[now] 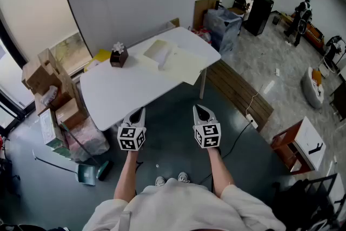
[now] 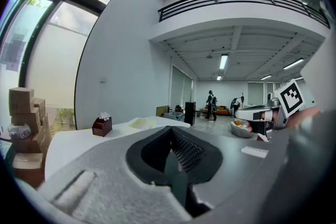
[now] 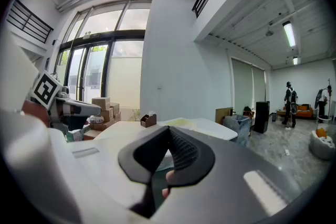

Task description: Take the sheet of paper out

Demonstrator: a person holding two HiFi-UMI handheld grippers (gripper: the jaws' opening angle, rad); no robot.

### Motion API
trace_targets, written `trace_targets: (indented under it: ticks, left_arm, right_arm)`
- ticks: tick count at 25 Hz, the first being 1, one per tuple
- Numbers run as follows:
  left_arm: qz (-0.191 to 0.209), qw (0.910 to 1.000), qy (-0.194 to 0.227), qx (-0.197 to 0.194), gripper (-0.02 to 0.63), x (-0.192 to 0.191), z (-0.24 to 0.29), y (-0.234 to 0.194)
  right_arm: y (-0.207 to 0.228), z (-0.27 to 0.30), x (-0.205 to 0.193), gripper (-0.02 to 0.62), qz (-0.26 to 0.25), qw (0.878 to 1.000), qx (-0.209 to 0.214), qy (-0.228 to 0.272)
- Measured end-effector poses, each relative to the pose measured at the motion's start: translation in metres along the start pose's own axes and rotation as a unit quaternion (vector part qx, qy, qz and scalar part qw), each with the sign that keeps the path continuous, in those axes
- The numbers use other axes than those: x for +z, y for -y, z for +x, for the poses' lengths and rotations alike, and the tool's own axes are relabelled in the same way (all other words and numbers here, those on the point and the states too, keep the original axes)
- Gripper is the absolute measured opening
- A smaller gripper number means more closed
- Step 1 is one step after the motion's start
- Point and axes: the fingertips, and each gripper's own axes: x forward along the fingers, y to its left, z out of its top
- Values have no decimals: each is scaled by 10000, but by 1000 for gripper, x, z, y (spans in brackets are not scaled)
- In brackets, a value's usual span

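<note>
Nothing of the task looks begun yet. The person stands back from the white surface (image 1: 113, 94), which lies at 12 o'clock from both tools, well apart from them. The left hand-held gripper (image 1: 138, 112) has its jaws pressed together with nothing between them, as the left gripper view confirms (image 2: 170, 132). The right hand-held gripper (image 1: 201, 111) is likewise closed and empty (image 3: 169, 132). Both point roughly level towards the surface.

The sheet of paper (image 1: 174, 59) seems to be part of a pale, flat pile lying on the far half of the surface, at about 3 o'clock from a small brown tissue box (image 1: 119, 57). At this range it cannot be told whether the pile is an envelope, a folder or loose sheets.

Everything is probably still to do: step up to the surface, open the jaws, steady the cover and draw the sheet free.
</note>
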Motion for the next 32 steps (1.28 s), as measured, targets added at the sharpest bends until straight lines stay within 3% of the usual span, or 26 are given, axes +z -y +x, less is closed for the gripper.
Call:
trace_targets:
  ticks: [12,24,32]
  left_arm:
    - [-44,9998,-142,89,5,-13,3,16]
    - [-63,9993,-194,301,5,-27,18,46]
    - [-95,9988,-260,414,6,-35,34,43]
  right_arm:
    - [14,-8,-10,0,173,9998,89,46]
    - [41,-8,-25,1,24,9992,384,57]
    - [51,13,-29,2,35,9988,482,36]
